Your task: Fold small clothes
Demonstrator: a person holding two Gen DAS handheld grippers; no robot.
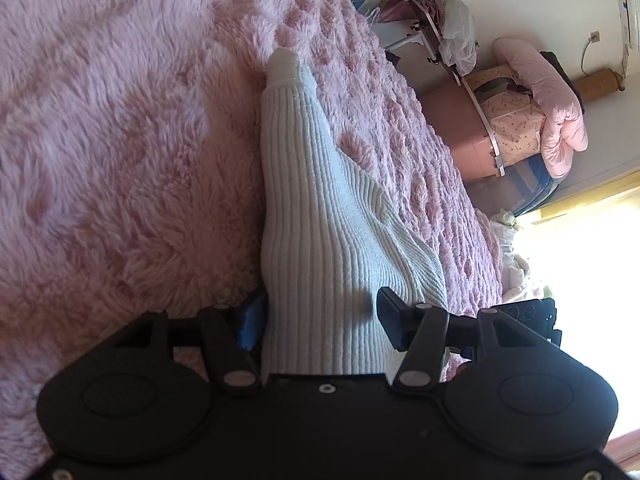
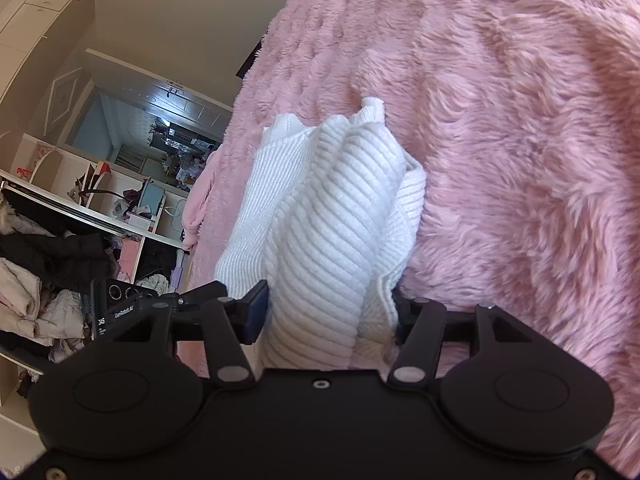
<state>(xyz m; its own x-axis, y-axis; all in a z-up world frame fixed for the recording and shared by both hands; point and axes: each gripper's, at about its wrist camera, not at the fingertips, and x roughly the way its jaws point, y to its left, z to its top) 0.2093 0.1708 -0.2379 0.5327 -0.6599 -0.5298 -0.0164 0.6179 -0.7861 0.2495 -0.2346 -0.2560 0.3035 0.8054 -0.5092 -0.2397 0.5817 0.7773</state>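
Both tongs pinch the white knit top [image 1: 320, 216]: left gripper [image 1: 320, 320], right gripper [image 2: 328, 312]. It stretches long, straight ahead, over the pink blanket [image 2: 520, 140].

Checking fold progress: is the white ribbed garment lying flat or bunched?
Bunched, not flat. The white ribbed garment runs in thick folds between the right tool's fingers; the left tool grips another stretch above the pink fluffy blanket.

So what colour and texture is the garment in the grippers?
White ribbed knit garment, clearest in the right wrist view.
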